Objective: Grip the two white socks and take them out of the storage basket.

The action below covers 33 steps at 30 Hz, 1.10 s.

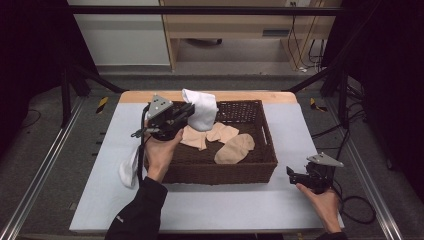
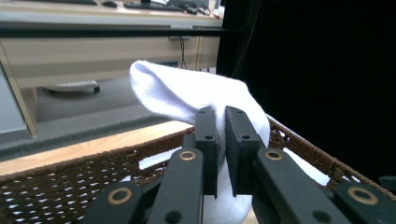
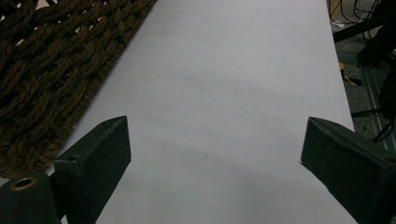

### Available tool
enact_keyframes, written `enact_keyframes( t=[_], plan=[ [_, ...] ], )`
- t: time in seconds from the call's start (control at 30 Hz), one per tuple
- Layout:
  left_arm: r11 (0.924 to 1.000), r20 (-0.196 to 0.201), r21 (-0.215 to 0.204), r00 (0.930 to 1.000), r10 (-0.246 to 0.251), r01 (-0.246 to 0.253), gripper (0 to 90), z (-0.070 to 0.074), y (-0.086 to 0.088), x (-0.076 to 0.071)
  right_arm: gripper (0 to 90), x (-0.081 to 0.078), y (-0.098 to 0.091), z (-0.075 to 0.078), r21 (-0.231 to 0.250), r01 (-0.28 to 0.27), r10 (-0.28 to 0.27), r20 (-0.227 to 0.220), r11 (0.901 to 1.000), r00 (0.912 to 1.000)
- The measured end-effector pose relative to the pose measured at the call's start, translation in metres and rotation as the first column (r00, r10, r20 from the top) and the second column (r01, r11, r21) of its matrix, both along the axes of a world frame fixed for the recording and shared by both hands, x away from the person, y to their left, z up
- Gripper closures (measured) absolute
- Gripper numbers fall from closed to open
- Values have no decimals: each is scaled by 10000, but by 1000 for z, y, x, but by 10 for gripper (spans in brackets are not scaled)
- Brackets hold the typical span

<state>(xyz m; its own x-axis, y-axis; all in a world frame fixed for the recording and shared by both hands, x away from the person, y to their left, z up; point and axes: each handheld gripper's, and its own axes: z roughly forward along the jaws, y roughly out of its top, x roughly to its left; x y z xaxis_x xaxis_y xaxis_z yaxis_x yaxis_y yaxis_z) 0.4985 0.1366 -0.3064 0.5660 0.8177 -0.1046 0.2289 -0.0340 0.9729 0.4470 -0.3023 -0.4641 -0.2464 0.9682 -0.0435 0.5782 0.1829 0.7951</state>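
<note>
A white sock (image 1: 201, 108) hangs over the back left part of a brown wicker basket (image 1: 260, 167). My left gripper (image 1: 190, 111) is shut on that sock and holds it up above the basket. In the left gripper view the two black jaws pinch the white sock (image 2: 187, 93) between them, with my left gripper (image 2: 220, 140) over the basket rim (image 2: 93, 161). Several beige socks (image 1: 235, 148) lie inside the basket. My right gripper (image 1: 291, 173) rests low at the basket's right front corner. Its jaws stand wide apart over the bare mat in the right gripper view, my right gripper (image 3: 212, 154) holding nothing.
Another white sock (image 1: 129, 170) lies on the grey mat (image 1: 230, 210) left of the basket, under the left forearm. The basket wall (image 3: 46, 79) runs along the left of the right gripper view. Metal rails and cables border the table on both sides.
</note>
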Motion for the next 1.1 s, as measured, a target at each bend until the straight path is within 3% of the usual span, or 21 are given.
enact_keyframes(
  t=[0.53,0.7,0.73,1.1],
  plan=[
    [9984,616,-508,9977,281,-250,837,8,63,-43,87,-1,1,0,1,13,-13,-36,10000,10000],
    [9976,736,-463,9958,546,-512,837,8,80,-53,87,-1,0,0,-22,-25,25,-19,10000,10000],
    [9964,796,-481,9942,728,-691,837,8,90,-58,87,-1,1,0,-25,-19,19,-33,10000,10000],
    [9847,766,-725,9835,1637,-1583,837,-2,141,-80,89,-1,1,-1,-77,-14,13,-78,10000,10000]
  ],
)
